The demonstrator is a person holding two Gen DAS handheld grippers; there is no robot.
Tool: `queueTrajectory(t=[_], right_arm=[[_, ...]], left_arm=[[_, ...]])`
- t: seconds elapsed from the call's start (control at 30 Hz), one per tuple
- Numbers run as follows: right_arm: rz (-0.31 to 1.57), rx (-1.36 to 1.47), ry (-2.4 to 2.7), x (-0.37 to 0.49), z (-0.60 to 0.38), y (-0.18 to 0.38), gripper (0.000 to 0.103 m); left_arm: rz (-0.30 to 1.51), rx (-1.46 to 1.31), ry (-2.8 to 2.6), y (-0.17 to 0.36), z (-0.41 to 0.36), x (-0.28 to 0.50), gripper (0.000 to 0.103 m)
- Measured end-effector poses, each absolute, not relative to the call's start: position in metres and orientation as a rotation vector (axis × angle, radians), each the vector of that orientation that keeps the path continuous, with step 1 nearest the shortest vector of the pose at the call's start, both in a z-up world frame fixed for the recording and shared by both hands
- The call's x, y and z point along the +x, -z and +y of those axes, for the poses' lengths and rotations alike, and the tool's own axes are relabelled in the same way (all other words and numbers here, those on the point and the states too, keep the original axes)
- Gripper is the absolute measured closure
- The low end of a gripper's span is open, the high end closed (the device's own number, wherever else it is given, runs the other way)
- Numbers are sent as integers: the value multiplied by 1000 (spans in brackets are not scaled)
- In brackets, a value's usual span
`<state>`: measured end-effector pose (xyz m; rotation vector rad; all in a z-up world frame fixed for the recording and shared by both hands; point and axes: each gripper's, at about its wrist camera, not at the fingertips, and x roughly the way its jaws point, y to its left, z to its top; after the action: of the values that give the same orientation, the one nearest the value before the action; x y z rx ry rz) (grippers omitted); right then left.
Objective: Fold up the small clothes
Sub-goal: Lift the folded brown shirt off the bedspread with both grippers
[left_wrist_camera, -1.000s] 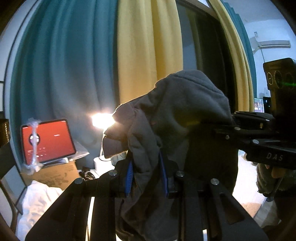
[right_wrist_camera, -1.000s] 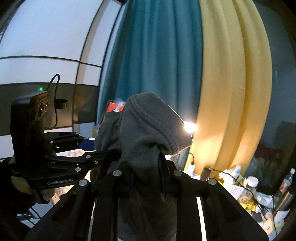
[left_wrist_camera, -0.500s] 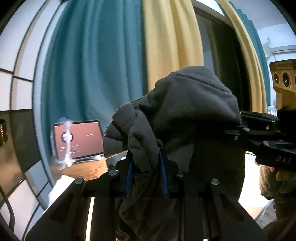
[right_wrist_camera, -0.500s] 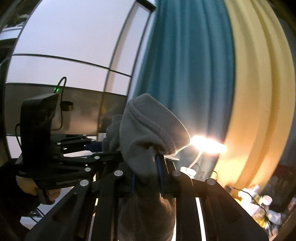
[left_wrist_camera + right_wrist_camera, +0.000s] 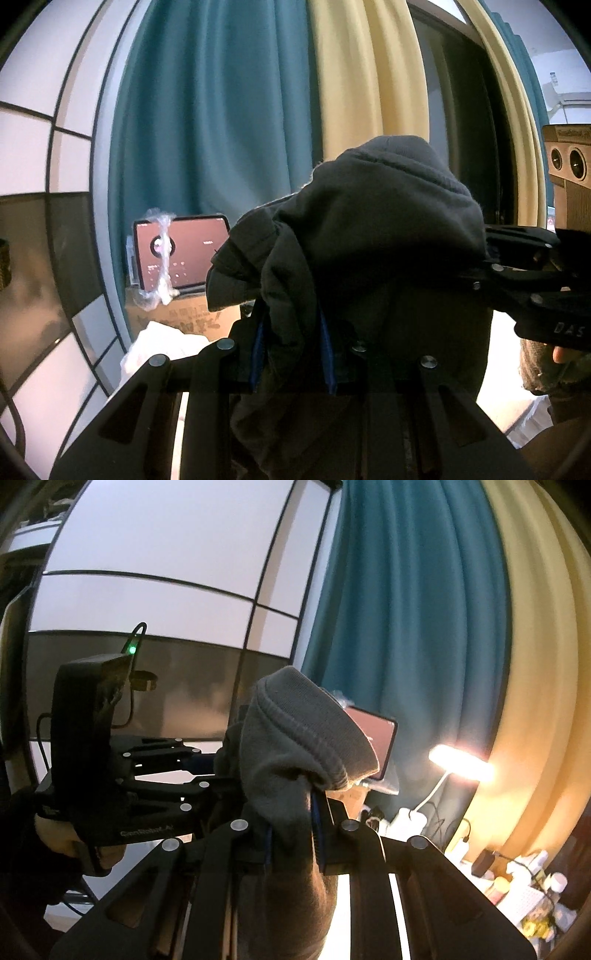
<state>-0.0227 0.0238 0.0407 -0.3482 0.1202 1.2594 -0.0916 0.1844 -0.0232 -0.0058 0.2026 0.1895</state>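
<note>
Left tool (image 5: 293, 350) clamped on grey garment (image 5: 369, 236); blue pads pinched bunched fold, cloth humped above jaws, rest hanging below. Tablet (image 5: 181, 254) with red screen stood left of it on cardboard box (image 5: 177, 317), teal curtain (image 5: 207, 110) behind. Right tool (image 5: 293, 838) likewise gripped same garment (image 5: 295, 746), hem edge folded over its jaws, held up in air. Lit lamp (image 5: 460, 766) right, before yellow curtain (image 5: 535, 664).
</note>
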Motion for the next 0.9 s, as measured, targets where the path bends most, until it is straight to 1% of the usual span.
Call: queueTrajectory(t=[0.9], right_arm=[[387,-288,-1177,95,56,32,85]], left_arm=[[410,-72,-110,76,203,18,79]])
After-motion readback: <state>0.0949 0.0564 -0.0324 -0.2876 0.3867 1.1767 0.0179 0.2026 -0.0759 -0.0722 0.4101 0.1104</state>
